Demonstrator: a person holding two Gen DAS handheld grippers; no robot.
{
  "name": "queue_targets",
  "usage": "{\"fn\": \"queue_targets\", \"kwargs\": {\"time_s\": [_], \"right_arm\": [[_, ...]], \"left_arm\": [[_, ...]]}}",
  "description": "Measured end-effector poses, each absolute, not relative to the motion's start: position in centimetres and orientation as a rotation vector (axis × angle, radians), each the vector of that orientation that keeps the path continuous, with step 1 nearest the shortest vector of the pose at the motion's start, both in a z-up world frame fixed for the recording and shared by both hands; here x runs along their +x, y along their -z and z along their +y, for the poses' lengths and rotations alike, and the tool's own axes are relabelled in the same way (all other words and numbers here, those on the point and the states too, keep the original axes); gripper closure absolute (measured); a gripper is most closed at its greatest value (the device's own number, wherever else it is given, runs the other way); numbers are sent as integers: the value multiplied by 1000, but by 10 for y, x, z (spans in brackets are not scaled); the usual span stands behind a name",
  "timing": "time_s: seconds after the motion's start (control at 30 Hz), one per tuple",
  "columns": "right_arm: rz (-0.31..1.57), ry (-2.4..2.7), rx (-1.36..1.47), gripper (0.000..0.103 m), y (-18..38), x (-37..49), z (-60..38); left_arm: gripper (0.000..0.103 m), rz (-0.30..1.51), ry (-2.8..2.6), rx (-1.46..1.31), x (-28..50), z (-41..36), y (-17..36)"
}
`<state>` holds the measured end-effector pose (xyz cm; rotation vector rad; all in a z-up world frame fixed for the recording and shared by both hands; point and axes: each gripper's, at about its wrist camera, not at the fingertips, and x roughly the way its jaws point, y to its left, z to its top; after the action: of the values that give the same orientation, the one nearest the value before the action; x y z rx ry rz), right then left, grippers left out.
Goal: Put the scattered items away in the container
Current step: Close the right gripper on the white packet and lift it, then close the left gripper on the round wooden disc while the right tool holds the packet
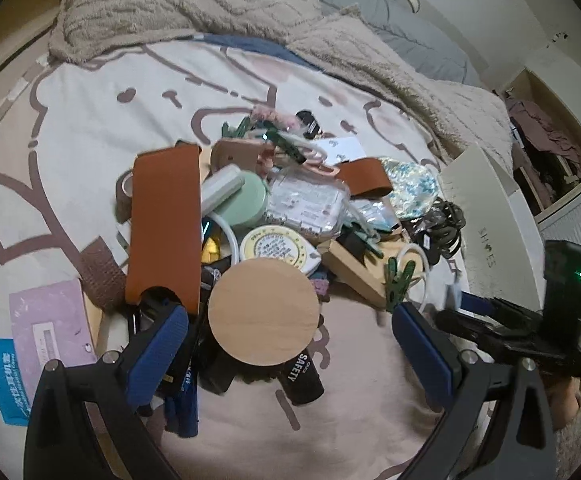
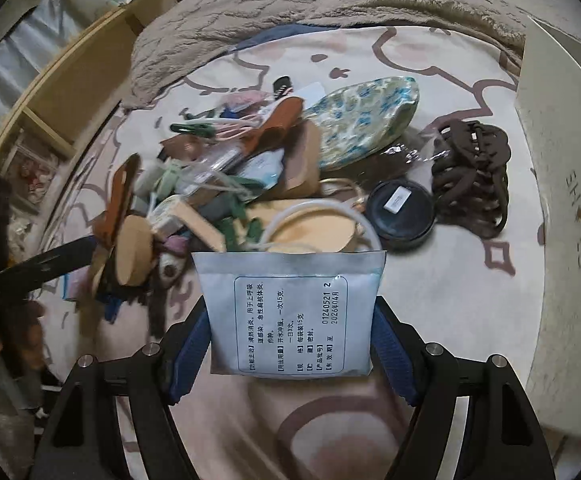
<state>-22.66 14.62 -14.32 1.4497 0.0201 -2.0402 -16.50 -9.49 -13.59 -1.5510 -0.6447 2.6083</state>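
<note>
Gripping the medicine sachet (image 2: 290,316) by its side edges in my right gripper (image 2: 290,344), I am risking it buckling and slipping onto the bed (image 2: 450,300) short of the shoe box (image 2: 562,200), while my left gripper (image 1: 290,344) is gaping empty above the wooden disc (image 1: 264,312).

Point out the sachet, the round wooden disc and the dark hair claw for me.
sachet (image 2: 290,316): right wrist view, middle of its printed face.
round wooden disc (image 1: 263,312): left wrist view, centre of its face.
dark hair claw (image 2: 470,178): right wrist view, its looped teeth.

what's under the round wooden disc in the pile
Under the round wooden disc a black tube printed SAFETY pokes out, plus another dark item. Anything beneath its middle is covered.
</note>
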Motion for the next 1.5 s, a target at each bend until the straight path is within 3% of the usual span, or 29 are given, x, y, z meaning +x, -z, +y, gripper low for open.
{"fn": "queue_targets", "kwargs": {"time_s": [0.47,0.8,1.0,1.17,1.5], "right_arm": [[115,1979,1417,26,132,-193,143],[128,1908,1421,26,134,-171,149],[158,1886,1438,26,142,-165,155],[142,1897,1460,26,147,-168,162],[94,1951,1445,26,136,-173,165]], "left_arm": [[0,-682,-2569,-1653,-173,-86,155],[3,-563,-2620,-1717,-185,-75,169],[13,-554,-2627,-1736,-183,-77,171],[33,-550,-2641,-1734,-180,-82,170],[34,-449,-2673,-1661,-175,-73,155]]}}
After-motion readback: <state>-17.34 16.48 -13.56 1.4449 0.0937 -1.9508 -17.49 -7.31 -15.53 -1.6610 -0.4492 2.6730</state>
